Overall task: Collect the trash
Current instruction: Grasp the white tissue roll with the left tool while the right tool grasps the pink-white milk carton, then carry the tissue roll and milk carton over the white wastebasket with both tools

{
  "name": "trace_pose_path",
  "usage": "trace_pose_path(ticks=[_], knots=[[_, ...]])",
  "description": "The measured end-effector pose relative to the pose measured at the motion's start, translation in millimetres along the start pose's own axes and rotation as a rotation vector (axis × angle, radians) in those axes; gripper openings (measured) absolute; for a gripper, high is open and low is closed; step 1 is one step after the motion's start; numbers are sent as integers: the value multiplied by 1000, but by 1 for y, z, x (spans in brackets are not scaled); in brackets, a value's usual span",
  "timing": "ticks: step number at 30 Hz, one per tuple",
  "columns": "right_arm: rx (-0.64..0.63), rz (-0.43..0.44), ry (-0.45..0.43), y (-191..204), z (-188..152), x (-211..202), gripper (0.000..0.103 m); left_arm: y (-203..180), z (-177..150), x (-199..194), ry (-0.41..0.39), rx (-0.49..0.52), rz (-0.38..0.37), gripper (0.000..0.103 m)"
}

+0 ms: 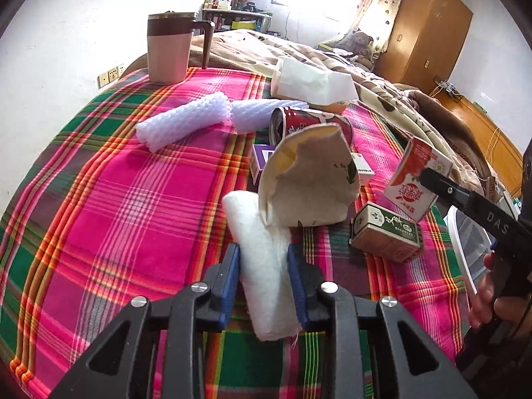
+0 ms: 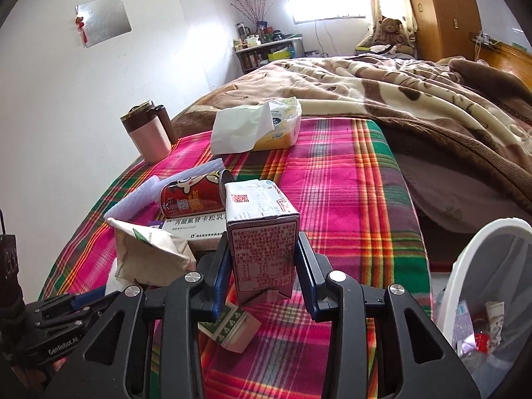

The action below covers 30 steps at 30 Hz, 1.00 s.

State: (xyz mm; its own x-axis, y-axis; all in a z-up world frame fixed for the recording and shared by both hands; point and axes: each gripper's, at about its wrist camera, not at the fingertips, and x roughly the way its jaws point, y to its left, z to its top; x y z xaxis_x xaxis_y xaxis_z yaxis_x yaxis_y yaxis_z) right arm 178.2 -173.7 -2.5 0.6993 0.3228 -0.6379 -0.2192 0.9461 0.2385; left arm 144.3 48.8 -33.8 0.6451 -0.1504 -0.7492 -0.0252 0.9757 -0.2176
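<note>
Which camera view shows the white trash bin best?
The right wrist view shows the white trash bin best: its rim, its mesh wall and the trash already lying inside are visible at the lower right. The left wrist view shows only part of the rim and wall at the right edge, partly hidden by the right gripper.

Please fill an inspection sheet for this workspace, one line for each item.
Surface: pink and green plaid cloth over a table.
Job's things: white rolled tissue wad; red and white drink carton; red drink can lying on its side; torn beige paper bag; green and white small box; white foam net sleeves.
Clutter: pink lidded mug; tissue pack.
Grippers: left gripper shut on the wad; right gripper shut on the carton.
Cables: nothing seen on the cloth.
Surroundings: white bin holding trash; bed with brown blanket.
</note>
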Motion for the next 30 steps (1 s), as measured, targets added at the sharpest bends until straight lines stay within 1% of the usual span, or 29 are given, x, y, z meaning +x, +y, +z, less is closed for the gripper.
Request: trace_pose_path(ticks=[7,10,12,14,15,16,17,19,23,24,25,27,28,30], knots=[[23,-6,-43,-3,-4,-19,37,4,-2,-15,-33,3,9,28],[41,-1,-54,-5,-7,-26,37,4,-6,-5,8,2,19,28],[47,1,-54,-5,-9,-27,37,6,-7,-1,16,-21,-3,29],[49,-1,-53,-6,-11,-29,37,3,-7,2,12,-20,4,41],[52,0,-53,-7,-12,-30,37,2,-8,3,12,-20,12,56],[59,3,-50,-7,-12,-30,38,0,-8,4,12,-19,2,62],[61,6,-49,-8,-13,-31,38,-3,-8,5,10,-12,-14,63],[58,4,-49,-7,-13,-32,38,-6,-9,11,23,-3,-2,64],[63,8,-47,-6,-15,-33,38,-12,-9,15,17,13,28,63],[61,7,-48,-6,-15,-34,38,-12,-9,14,16,17,38,55],[57,6,-48,-6,-16,-34,38,-11,-9,14,17,19,47,43],[54,5,-48,-5,-17,-36,38,-7,-8,10,15,16,37,34],[54,6,-50,-4,-18,-37,37,-5,-8,8,16,7,26,31],[60,7,-54,-5,-18,-38,38,-2,-9,3,7,5,30,29]])
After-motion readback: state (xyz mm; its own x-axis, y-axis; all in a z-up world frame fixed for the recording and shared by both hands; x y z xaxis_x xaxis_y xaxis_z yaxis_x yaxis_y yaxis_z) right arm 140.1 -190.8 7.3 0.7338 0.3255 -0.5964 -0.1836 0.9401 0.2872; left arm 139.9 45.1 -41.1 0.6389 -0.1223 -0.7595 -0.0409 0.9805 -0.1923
